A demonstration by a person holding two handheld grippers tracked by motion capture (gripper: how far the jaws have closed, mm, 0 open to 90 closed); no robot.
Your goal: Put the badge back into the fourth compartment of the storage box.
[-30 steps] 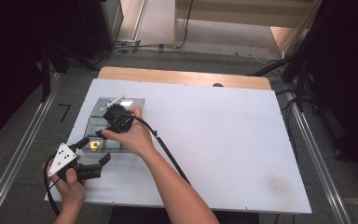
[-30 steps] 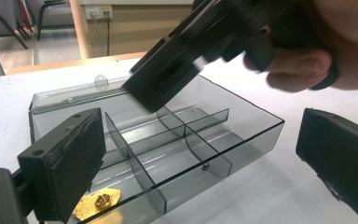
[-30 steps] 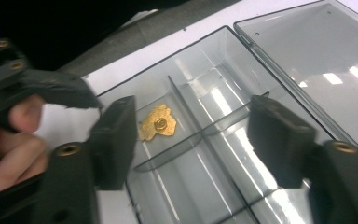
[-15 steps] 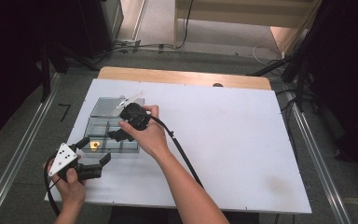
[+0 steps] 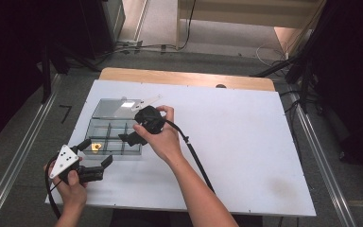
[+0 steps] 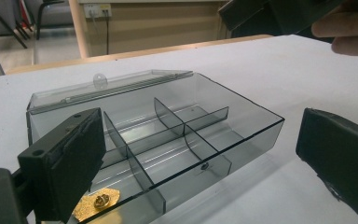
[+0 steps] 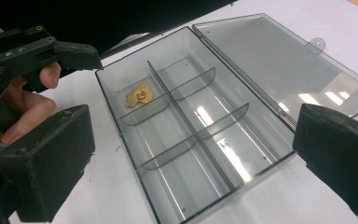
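Note:
A clear grey compartment box (image 5: 105, 142) lies at the table's left with its lid (image 5: 116, 108) folded open toward the far side. A small gold pin (image 5: 95, 147) rests in its near-left compartment, also in the left gripper view as the pin (image 6: 98, 203) and in the right gripper view as the pin (image 7: 139, 97). My left gripper (image 5: 97, 151) stands open at the box's near-left corner, jaws either side of the box (image 6: 256, 112). My right gripper (image 5: 131, 136) hovers over the box's right edge. Its jaws have just been opening and hold nothing; the box (image 7: 121, 126) lies below them.
The white table (image 5: 246, 142) stretches wide to the right of the box. A black cable (image 5: 196, 156) trails from the right gripper along the forearm. Dark stands and cables line the floor on both sides of the table.
My right hand has moved rightward across the box, from over its left compartments to its right edge. The left hand and the gold pin have stayed put.

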